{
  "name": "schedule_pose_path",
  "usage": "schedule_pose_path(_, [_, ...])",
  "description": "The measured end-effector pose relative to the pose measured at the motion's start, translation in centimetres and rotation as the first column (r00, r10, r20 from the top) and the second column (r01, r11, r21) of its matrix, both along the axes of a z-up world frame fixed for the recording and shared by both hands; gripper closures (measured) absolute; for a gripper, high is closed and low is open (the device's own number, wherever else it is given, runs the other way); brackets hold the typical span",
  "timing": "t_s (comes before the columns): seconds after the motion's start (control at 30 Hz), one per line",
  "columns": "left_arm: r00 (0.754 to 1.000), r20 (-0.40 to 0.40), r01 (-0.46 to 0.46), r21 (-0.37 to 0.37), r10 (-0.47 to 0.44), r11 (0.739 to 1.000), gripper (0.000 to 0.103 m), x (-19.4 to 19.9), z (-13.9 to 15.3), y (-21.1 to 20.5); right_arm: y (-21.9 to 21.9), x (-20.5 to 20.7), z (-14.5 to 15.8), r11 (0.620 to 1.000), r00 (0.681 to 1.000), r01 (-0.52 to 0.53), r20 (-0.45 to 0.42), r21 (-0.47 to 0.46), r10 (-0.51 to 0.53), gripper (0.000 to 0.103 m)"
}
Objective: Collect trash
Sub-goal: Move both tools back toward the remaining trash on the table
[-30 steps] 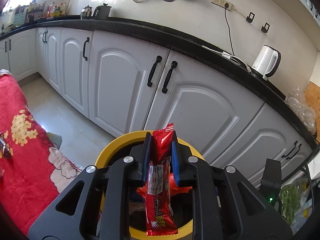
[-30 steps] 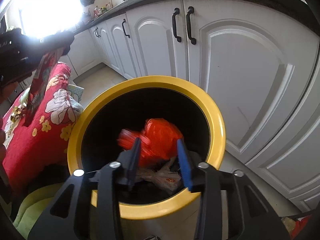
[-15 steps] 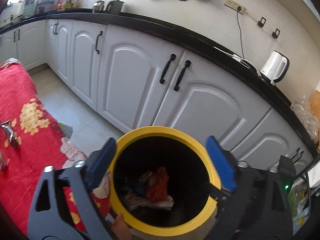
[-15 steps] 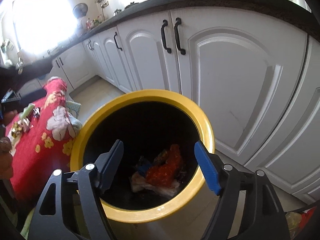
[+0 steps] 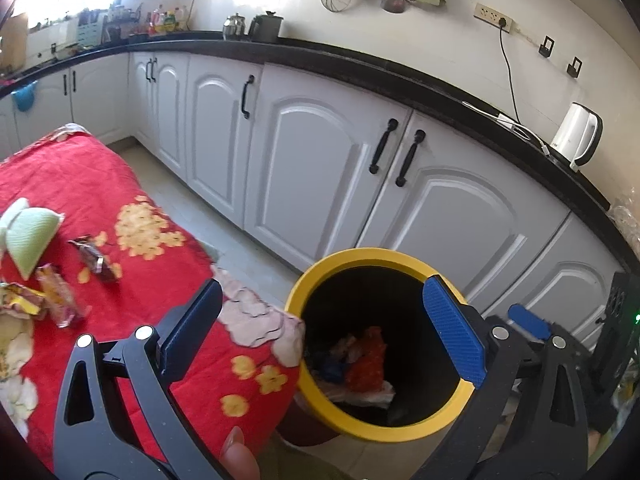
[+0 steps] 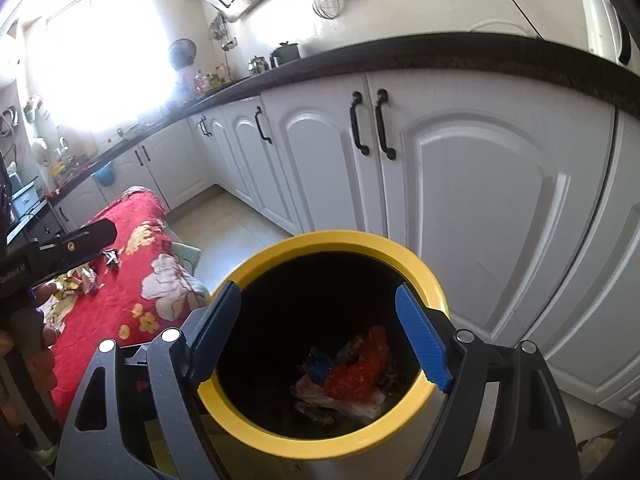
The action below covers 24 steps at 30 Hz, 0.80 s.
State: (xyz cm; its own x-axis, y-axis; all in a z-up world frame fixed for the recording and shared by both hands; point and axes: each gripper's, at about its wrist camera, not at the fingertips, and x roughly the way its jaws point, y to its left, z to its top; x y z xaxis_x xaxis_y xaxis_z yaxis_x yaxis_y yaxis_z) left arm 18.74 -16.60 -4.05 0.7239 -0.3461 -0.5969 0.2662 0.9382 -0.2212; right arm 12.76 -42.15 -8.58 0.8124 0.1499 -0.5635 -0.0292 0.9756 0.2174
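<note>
Now both grippers splayed empty: left gripper (image 5: 320, 336) beside bin (image 5: 332, 262); right gripper (image 6: 318, 336) over it.

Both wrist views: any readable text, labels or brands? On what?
Nothing reads clearly.
White lettering on the side of the left gripper, seen in the right wrist view: blurred and cut off.
Print on the red wrapper in the yellow bin: too blurred.
Print on the wrappers on the red cloth: too small.
</note>
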Motion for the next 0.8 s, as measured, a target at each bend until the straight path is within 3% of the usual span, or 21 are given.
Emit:
schedule_pose_path(0.27, [0.997,0.064,-0.048,0.027,0.046,0.999,0.011,-1.9,1.4,2.9,2.3,-0.4,1.6,0.999,0.998,-0.041,0.040,-0.011,0.041,0.025])
schedule_pose_path(0.8, [0.970,0.131,-0.205,-0.015,0.205,0.979,0.011,-3.7,3.5,10.4,9.1,-0.4,4.9,0.983,0.978,-0.178,0.105,-0.044,0.181,0.024])
